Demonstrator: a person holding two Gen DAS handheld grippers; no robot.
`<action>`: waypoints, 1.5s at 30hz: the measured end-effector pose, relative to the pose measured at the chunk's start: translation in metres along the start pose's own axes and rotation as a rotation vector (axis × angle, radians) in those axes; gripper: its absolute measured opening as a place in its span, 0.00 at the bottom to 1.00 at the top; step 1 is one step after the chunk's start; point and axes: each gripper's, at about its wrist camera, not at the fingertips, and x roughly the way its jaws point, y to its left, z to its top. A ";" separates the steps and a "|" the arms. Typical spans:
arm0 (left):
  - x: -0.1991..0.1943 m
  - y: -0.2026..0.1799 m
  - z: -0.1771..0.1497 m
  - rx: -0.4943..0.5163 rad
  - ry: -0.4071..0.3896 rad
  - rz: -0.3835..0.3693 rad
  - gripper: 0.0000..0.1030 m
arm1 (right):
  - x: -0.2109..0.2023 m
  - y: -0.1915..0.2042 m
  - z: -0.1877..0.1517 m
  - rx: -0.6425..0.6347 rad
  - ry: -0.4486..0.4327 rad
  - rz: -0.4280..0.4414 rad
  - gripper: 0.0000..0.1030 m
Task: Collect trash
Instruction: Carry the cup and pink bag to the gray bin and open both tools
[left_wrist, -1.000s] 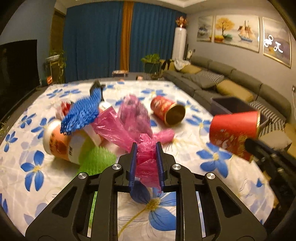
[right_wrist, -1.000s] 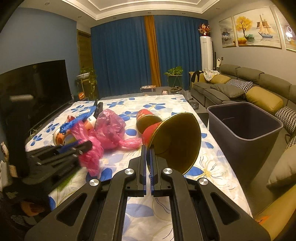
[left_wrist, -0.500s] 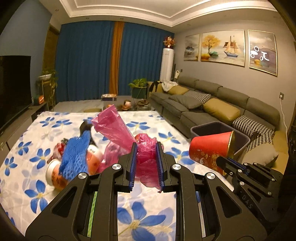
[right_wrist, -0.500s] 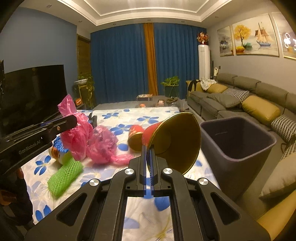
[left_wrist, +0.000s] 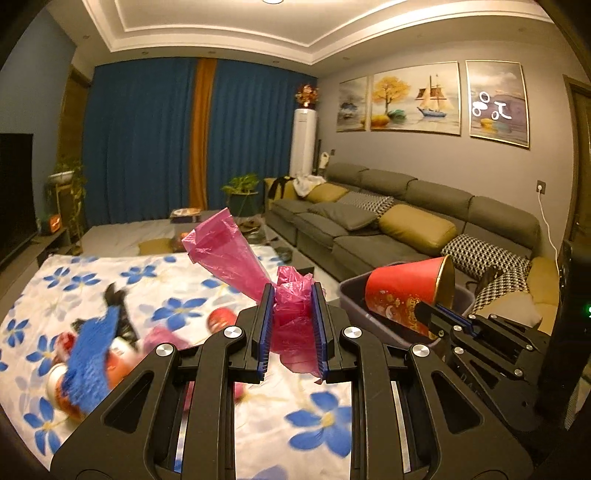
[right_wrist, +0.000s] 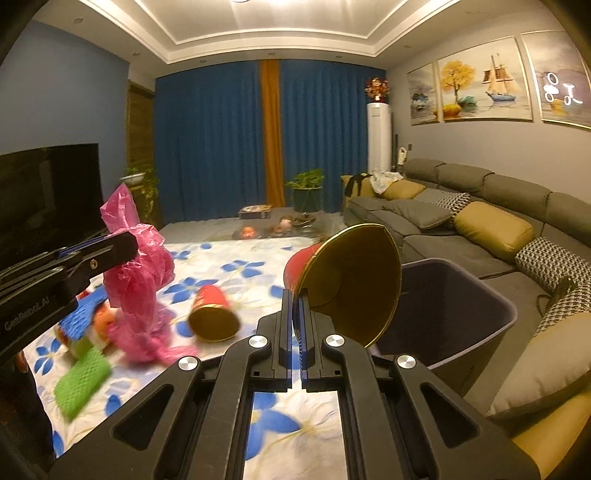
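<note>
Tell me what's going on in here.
A person is collecting trash off a flowered cloth with two handheld grippers. The left gripper is shut on a pink bag, lifted clear of the cloth. The right gripper pinches the rim of a red cup, beside the grey bin. Another cup, foam nets and more pink plastic lie on the cloth.

left gripper: black plastic frame, blue ribbed pads, silver round screws
right gripper: same black frame, blue pads, silver screws
marking: white letters on the left gripper's side, maybe "GenRobot.AI"
</note>
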 end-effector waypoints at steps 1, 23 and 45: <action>0.005 -0.004 0.002 0.003 -0.002 -0.007 0.18 | 0.002 -0.004 0.002 0.001 -0.003 -0.009 0.04; 0.102 -0.105 0.012 0.057 0.001 -0.175 0.19 | 0.038 -0.115 0.016 0.083 -0.031 -0.175 0.04; 0.176 -0.127 -0.005 0.060 0.081 -0.266 0.19 | 0.058 -0.140 0.010 0.109 0.002 -0.204 0.04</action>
